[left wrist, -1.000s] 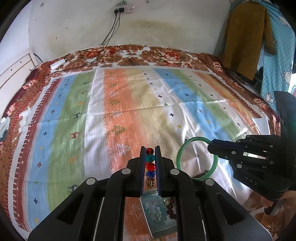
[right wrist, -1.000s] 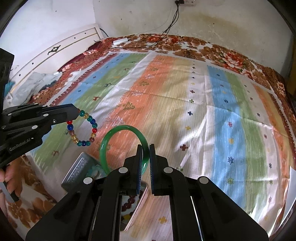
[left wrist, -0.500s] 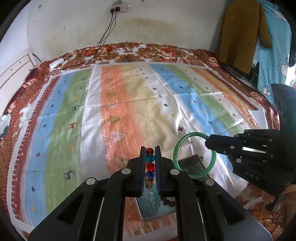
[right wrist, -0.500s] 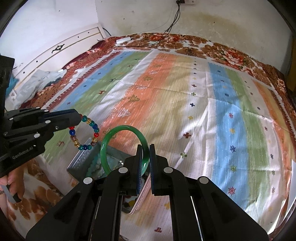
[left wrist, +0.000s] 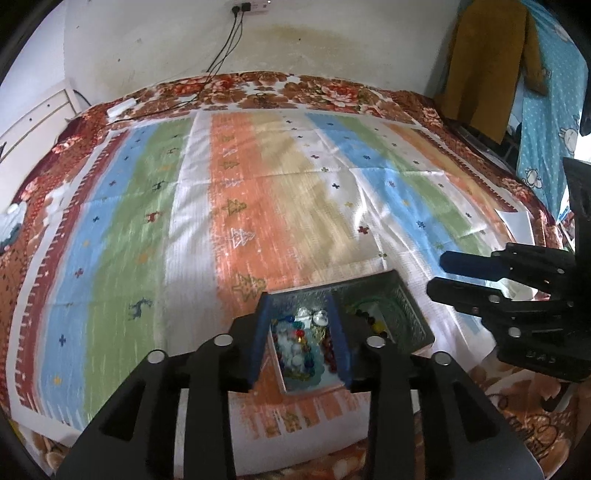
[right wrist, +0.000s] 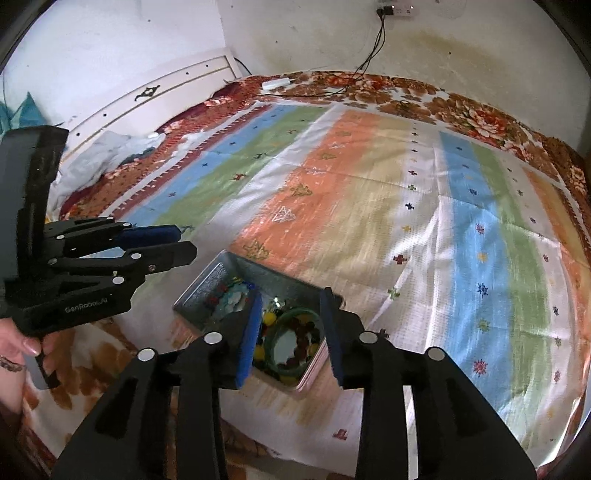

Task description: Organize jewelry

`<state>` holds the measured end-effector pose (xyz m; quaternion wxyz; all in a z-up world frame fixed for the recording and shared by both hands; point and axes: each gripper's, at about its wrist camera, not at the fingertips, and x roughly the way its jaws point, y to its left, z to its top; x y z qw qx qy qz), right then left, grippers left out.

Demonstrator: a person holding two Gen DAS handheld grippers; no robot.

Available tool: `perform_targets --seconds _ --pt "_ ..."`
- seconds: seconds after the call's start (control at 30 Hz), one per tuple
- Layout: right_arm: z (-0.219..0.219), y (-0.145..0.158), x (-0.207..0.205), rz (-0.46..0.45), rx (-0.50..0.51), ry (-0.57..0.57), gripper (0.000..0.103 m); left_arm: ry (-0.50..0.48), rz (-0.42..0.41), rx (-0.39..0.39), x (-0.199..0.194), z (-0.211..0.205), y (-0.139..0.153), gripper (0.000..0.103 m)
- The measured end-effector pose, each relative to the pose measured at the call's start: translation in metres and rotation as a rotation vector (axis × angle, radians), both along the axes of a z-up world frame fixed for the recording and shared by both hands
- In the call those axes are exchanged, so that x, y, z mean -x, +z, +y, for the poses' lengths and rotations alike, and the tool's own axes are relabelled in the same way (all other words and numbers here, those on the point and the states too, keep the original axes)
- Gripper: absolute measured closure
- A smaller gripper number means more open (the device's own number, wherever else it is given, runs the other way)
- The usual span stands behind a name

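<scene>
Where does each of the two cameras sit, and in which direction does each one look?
Left wrist view: sits on the left gripper, looks forward and down along its opening jaws at the open jewelry box on the striped cloth; the right gripper shows at the right edge.
Right wrist view: sits on the right gripper, looks down at the green bangle lying in the box; the left gripper and a hand show at left.
Shared: box, cloth, wall socket, both grippers.
</scene>
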<state>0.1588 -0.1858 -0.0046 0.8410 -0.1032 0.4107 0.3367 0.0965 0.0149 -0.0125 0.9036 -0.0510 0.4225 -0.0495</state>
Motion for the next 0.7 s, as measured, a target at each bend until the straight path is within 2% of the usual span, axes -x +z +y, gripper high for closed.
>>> perform_targets --seconds 0.03,0.17,0.3,0.4,0.53,0.7 --pt "-0.002 0.000 0.003 0.001 -0.004 0.001 0.064 0.002 0.002 0.000 0.002 0.000 -0.001 0.061" --pt "-0.008 -0.001 0.012 0.000 -0.012 0.006 0.056 0.004 0.009 0.002 0.011 0.001 -0.005 0.049" --pt "-0.015 -0.003 0.018 0.018 -0.027 0.004 0.054 -0.012 0.012 -0.024 0.020 -0.002 -0.010 0.041" --pt "-0.018 -0.004 0.022 0.019 -0.029 0.003 0.049 -0.018 0.015 -0.033 0.025 -0.004 -0.012 0.035" --pt "-0.022 -0.004 0.028 0.023 -0.041 0.001 0.044 -0.029 -0.002 -0.052 0.031 -0.008 -0.012 0.021" --pt "-0.028 -0.003 0.032 0.022 -0.061 -0.009 0.038 -0.034 -0.025 -0.083 0.038 -0.012 -0.011 0.018"
